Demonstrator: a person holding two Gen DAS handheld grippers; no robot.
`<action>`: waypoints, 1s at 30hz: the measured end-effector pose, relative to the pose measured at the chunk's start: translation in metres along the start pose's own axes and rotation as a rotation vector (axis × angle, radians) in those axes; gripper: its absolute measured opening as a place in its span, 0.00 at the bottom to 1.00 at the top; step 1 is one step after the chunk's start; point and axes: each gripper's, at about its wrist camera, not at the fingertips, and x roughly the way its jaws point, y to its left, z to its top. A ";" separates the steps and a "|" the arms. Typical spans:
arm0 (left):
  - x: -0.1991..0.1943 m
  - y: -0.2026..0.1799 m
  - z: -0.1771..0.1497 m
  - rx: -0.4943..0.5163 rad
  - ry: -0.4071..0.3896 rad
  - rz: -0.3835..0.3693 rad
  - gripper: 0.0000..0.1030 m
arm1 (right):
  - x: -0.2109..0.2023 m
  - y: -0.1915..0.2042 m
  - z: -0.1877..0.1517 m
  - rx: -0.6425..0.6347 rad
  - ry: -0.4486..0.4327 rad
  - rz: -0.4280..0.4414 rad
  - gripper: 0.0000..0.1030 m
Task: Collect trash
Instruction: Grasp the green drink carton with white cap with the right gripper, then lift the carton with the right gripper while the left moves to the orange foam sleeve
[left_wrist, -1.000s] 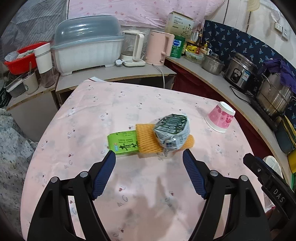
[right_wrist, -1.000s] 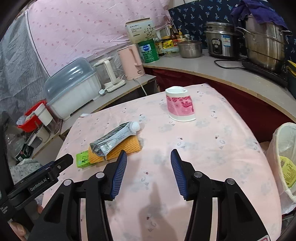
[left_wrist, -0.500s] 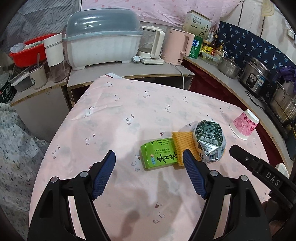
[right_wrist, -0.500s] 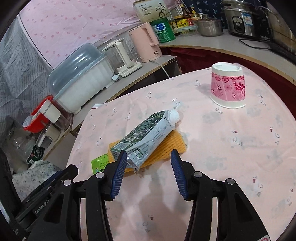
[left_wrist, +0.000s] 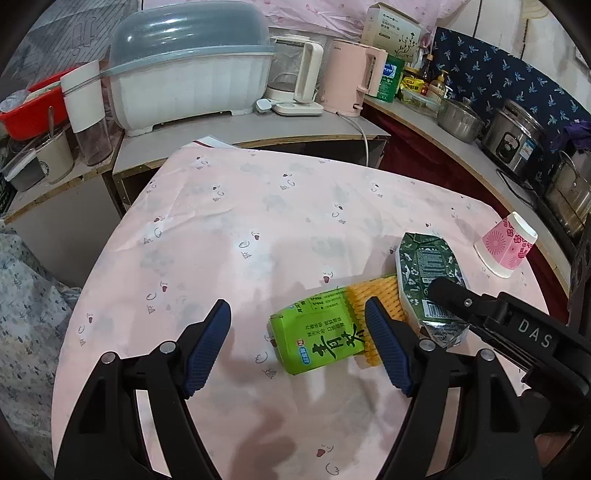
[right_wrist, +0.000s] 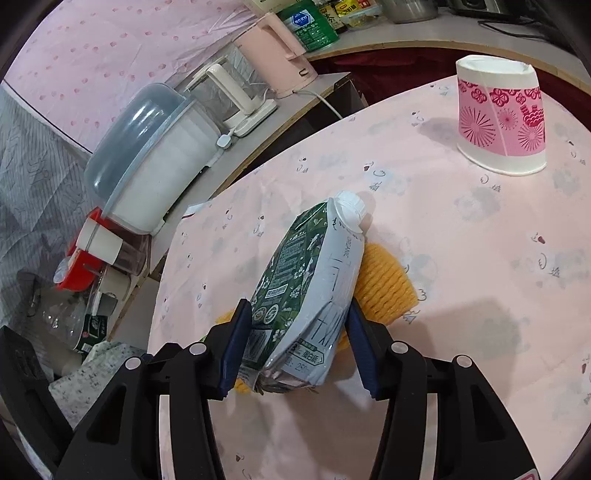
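Note:
A crushed dark green and white drink carton (right_wrist: 310, 288) with a white cap lies on a yellow foam net (right_wrist: 384, 284) on the pink tablecloth. My right gripper (right_wrist: 299, 343) is open, its jaws on either side of the carton's bottom end. In the left wrist view the carton (left_wrist: 428, 273) lies right of a bright green juice box (left_wrist: 321, 336), with the net (left_wrist: 373, 299) between them. My left gripper (left_wrist: 297, 339) is open and empty; the juice box sits near its right finger. A pink paper cup (right_wrist: 498, 118) stands upside down at the far right.
The right gripper's black body (left_wrist: 517, 332) crosses the left wrist view at the right. Behind the table a counter holds a dish rack with a grey lid (left_wrist: 188, 70), kettles (left_wrist: 351, 77) and cookers (left_wrist: 513, 136). A red basin (right_wrist: 74, 269) sits at the left.
My right gripper has moved forward until its jaws straddle the carton's end. My left gripper has shifted left and closer, so the juice box now lies by its right finger.

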 end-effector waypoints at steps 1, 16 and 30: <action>0.002 -0.001 -0.001 0.004 0.004 -0.001 0.69 | 0.002 0.002 -0.001 -0.005 0.000 0.001 0.50; -0.006 -0.037 -0.016 0.054 0.021 -0.072 0.69 | -0.061 -0.017 -0.005 -0.027 -0.147 -0.019 0.24; 0.020 -0.099 -0.028 0.186 0.024 -0.054 0.76 | -0.115 -0.102 -0.022 0.109 -0.199 -0.101 0.22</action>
